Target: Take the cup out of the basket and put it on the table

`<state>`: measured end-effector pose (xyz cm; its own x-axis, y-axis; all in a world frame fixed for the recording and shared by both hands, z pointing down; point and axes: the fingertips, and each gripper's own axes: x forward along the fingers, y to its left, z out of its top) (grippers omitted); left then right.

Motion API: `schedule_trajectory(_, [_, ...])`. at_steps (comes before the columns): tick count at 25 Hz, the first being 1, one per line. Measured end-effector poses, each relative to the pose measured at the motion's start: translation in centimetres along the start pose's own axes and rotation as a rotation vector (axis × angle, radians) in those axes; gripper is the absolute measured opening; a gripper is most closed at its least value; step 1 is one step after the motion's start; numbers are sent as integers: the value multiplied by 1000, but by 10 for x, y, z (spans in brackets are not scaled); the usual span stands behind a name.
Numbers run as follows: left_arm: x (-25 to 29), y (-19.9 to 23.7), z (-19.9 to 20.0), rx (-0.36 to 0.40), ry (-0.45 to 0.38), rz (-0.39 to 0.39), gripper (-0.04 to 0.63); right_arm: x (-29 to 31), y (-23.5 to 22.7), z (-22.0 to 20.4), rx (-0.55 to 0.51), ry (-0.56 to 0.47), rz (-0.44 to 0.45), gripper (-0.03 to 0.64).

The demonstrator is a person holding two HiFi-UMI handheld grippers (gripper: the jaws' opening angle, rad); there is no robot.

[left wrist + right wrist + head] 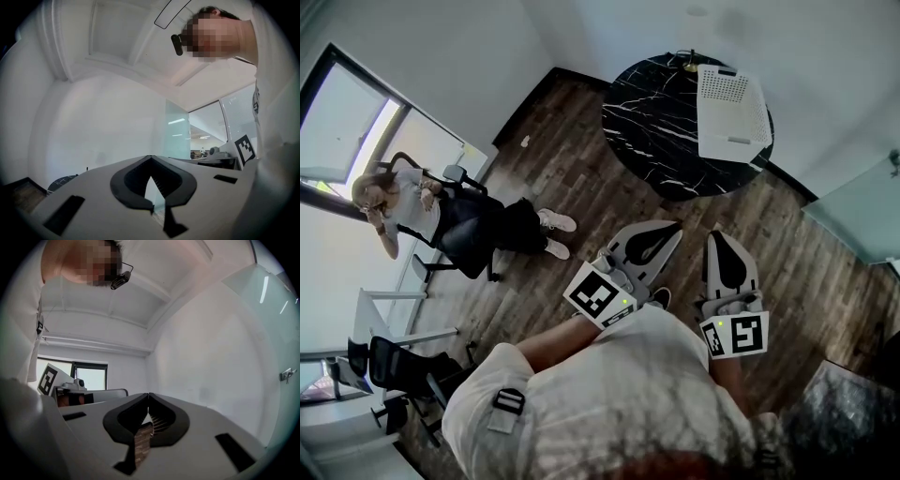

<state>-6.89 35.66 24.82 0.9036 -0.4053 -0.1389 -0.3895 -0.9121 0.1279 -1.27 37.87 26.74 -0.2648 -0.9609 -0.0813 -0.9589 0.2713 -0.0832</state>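
1. The left gripper (661, 236) and the right gripper (722, 253) were held close to the person's chest, side by side and pointing toward the table (647, 131). Both were well apart from it.
2. In the left gripper view, the left gripper (150, 161) had its jaws pressed together at the tips with nothing between them. The right gripper (148, 398) showed the same in its own view: tips meeting and nothing held.
3. A white perforated basket (729, 112) sat on the far right part of the round black marble table. No view showed the cup, which was presumably inside the basket, hidden by its wall.
4. Since the cup was unseen, its material could not be told. A cup is usually light and rigid, possibly smooth and slippery, and breakable if ceramic or glass.
5. The sensible hold seemed to be 1 jaw inside the rim and 1 outside, or across the handle if it had 1, lifting straight up clear of the basket wall.
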Motion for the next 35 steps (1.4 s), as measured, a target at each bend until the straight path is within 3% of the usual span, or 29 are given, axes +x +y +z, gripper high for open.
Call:
schedule_trajectory(9, [11, 2, -5, -2, -2, 24, 6, 5, -10, -4, -24, 9, 21, 8])
schedule_trajectory(17, [27, 40, -14, -23, -1, 47, 6, 38, -23, -12, -25, 15, 37, 8])
schedule_trajectory(35, [135, 210, -11, -95, 15, 17, 6, 225, -98, -17, -63, 96, 33, 8])
